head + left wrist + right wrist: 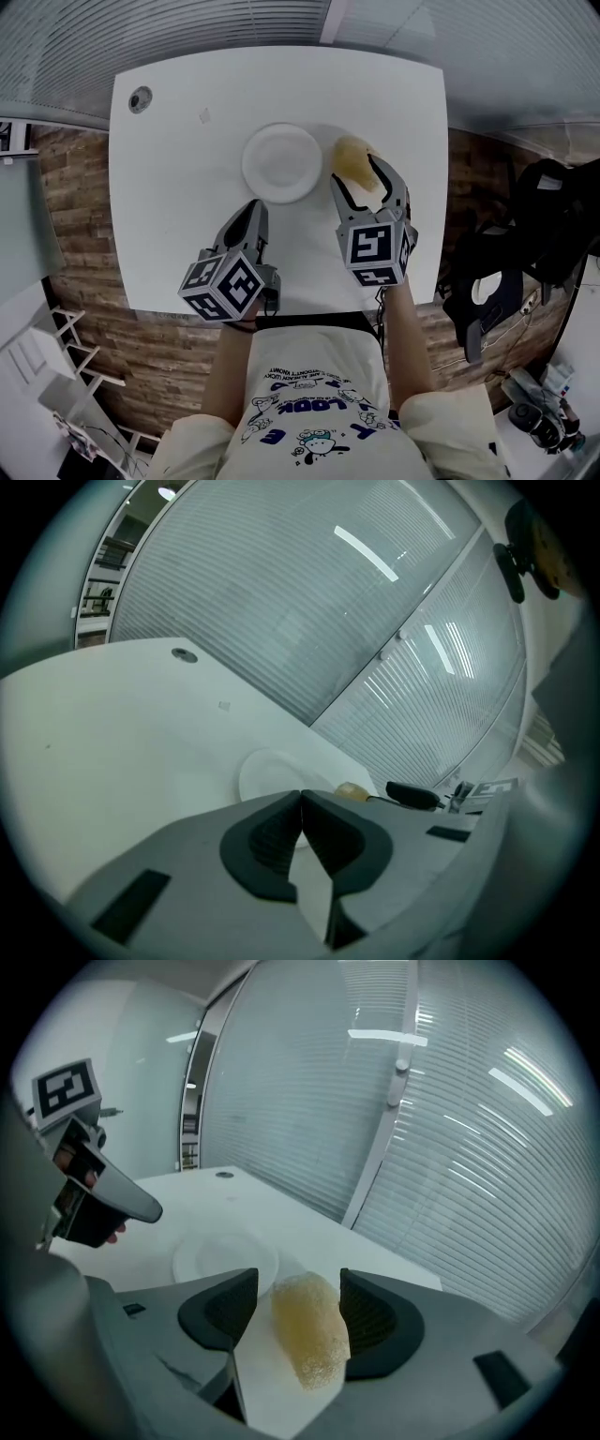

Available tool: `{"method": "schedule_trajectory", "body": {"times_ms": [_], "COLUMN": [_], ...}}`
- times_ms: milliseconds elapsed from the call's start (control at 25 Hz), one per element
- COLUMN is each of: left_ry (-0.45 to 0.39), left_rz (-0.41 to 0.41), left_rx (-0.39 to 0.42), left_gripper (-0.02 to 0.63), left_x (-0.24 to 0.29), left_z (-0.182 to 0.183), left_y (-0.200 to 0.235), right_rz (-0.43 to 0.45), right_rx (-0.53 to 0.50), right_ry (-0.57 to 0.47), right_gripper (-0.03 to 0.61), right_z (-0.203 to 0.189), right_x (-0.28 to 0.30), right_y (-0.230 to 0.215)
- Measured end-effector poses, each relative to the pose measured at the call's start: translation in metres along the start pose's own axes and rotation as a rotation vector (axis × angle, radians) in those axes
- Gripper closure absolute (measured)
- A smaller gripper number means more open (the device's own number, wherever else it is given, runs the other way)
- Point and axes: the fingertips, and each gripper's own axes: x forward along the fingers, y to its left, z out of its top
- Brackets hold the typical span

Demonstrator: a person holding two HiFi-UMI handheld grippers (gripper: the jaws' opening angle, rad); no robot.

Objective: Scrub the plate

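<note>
A round white plate (282, 163) lies on the white table (169, 206), also seen in the left gripper view (272, 775) and the right gripper view (220, 1258). Just right of it lies a yellow sponge (356, 159), resting on the table. My right gripper (370, 183) stands open just short of the sponge (309, 1327), which shows between the jaws with a gap to each pad. My left gripper (260, 217) is shut on nothing, near the plate's front edge; its pads (281, 841) meet at the tips.
A small round grommet (141, 98) sits in the table's far left corner. Slatted glass walls stand behind the table. Dark bags and gear (525, 253) lie on the floor to the right.
</note>
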Motion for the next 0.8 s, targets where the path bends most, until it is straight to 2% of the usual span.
{"method": "schedule_trajectory", "body": {"times_ms": [40,120,200,280,320,480,680,800], "left_ry": [-0.019,-0.055,-0.086,-0.121,-0.142,-0.240,-0.383,-0.462], "left_rz": [-0.006,-0.019,-0.017,0.005,0.019,0.053,0.028,0.044], "left_rx": [0.011,0.040,0.090,0.171,0.220,0.402,0.524,0.631], "left_gripper": [0.588,0.588,0.588,0.588,0.588,0.588,0.586,0.586], "left_x": [-0.002,-0.007,-0.011,-0.017,-0.020,-0.034,-0.052,-0.064], "left_z": [0.005,0.014,0.022,0.032,0.037,0.060,0.084,0.099], "left_y": [-0.003,-0.012,-0.020,-0.027,-0.031,-0.052,-0.087,-0.106], "right_rz": [0.000,-0.008,-0.014,-0.014,-0.013,-0.012,-0.044,-0.078], "right_rx": [0.031,0.092,0.150,0.205,0.228,0.313,0.428,0.462], "right_ry": [-0.035,-0.104,-0.163,-0.207,-0.222,-0.326,-0.487,-0.558], "right_gripper": [0.302,0.352,0.434,0.557,0.580,0.580,0.580,0.580], "right_z": [0.008,0.022,0.033,0.042,0.046,0.067,0.090,0.101], "right_x": [-0.005,-0.016,-0.028,-0.039,-0.045,-0.067,-0.098,-0.114], "right_y": [-0.001,-0.002,-0.004,-0.005,-0.004,-0.006,-0.010,-0.012]}}
